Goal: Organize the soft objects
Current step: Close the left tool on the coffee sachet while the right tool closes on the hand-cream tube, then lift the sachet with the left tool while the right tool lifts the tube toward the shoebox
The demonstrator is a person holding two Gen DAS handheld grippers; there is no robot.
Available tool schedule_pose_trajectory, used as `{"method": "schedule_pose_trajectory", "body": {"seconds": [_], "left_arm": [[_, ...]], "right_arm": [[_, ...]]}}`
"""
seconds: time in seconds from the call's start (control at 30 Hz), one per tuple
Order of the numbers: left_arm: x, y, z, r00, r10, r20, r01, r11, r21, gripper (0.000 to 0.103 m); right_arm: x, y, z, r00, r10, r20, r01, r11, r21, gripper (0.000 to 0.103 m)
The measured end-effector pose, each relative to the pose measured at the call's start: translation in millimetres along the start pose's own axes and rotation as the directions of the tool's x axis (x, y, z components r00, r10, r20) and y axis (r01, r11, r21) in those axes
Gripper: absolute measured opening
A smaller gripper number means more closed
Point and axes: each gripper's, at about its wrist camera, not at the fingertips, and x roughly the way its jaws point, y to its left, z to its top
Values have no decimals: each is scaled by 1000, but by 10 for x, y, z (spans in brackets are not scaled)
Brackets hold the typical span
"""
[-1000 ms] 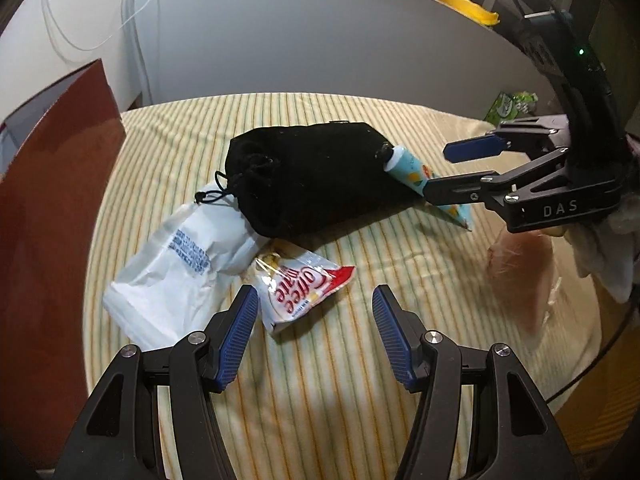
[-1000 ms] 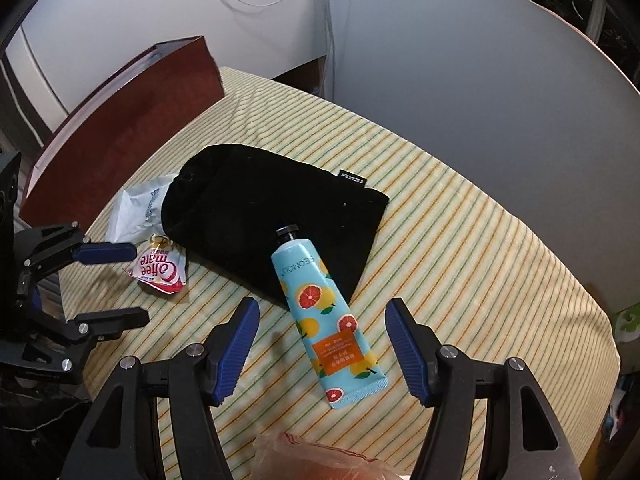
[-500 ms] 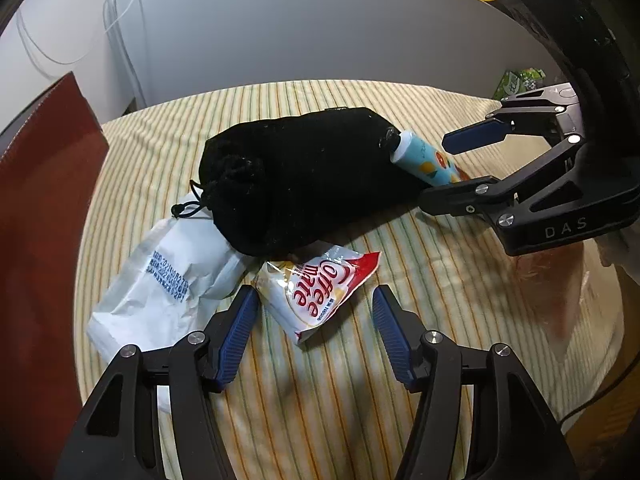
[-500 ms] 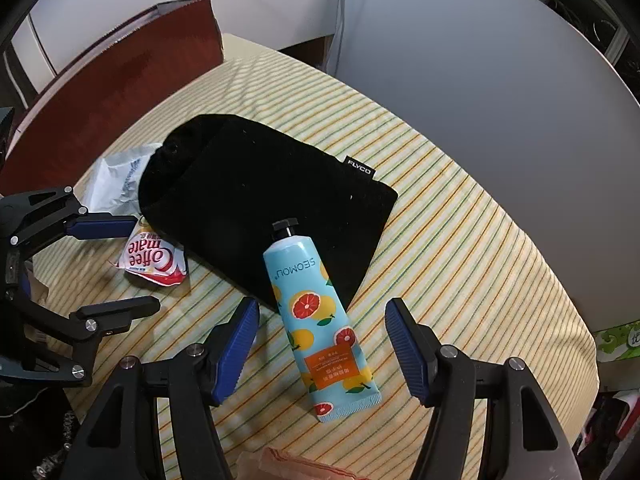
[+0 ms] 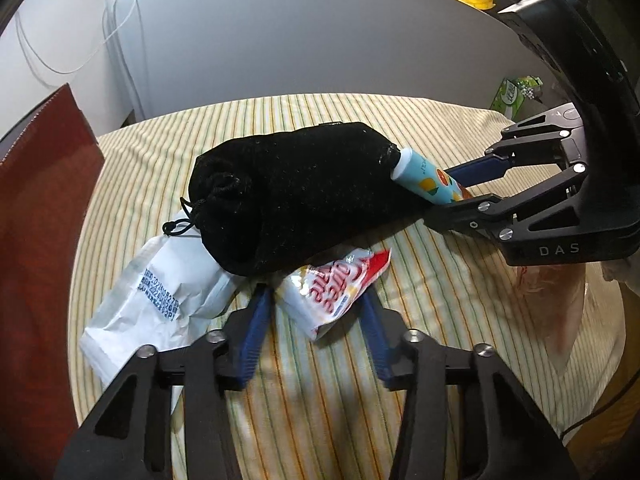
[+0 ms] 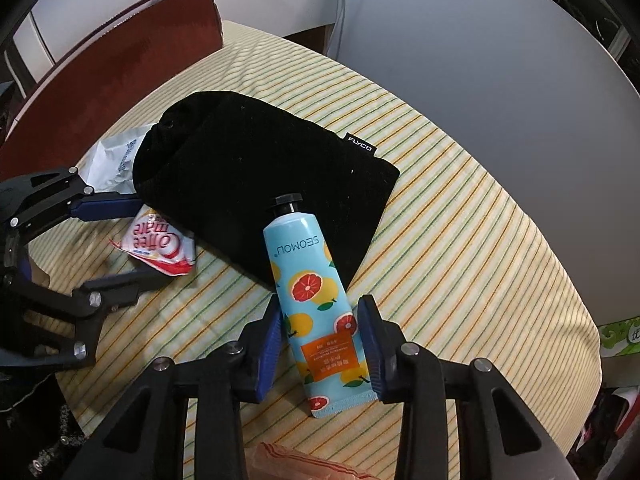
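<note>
A black drawstring pouch (image 5: 296,196) lies mid-table, also in the right wrist view (image 6: 256,168). A red-and-white Coffee-mate sachet (image 5: 336,288) lies between the fingers of my left gripper (image 5: 318,320), whose jaws stand close around it, touching its sides. A blue hand-cream tube with orange fruit print (image 6: 316,304) lies with its cap on the pouch. My right gripper (image 6: 320,328) has its jaws narrowed around the tube's lower half. A white paper packet (image 5: 160,304) lies partly under the pouch at left.
The table has a yellow striped cloth (image 5: 460,320). A red-brown box (image 6: 120,68) stands at the table's left edge. A grey panel (image 5: 280,40) backs the table. A pinkish plastic-wrapped item (image 5: 552,304) lies at right. A green pack (image 5: 516,94) sits beyond the far right edge.
Both grippers moved forward and narrowed: the left jaws came around the Coffee-mate sachet, the right jaws around the hand-cream tube.
</note>
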Motion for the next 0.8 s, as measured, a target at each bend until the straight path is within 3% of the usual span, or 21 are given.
{"method": "schedule_pose_trajectory", "body": {"seconds": [0.47, 0.8], "left_arm": [[-106, -20, -61, 999, -29, 33, 28, 999, 20, 28], [-200, 1, -126, 997, -61, 43, 60, 998, 21, 25]], "right_arm": [[-185, -17, -186, 1000, -11, 26, 10, 1000, 20, 30], [-333, -31, -252, 998, -10, 56, 8, 999, 35, 28]]}}
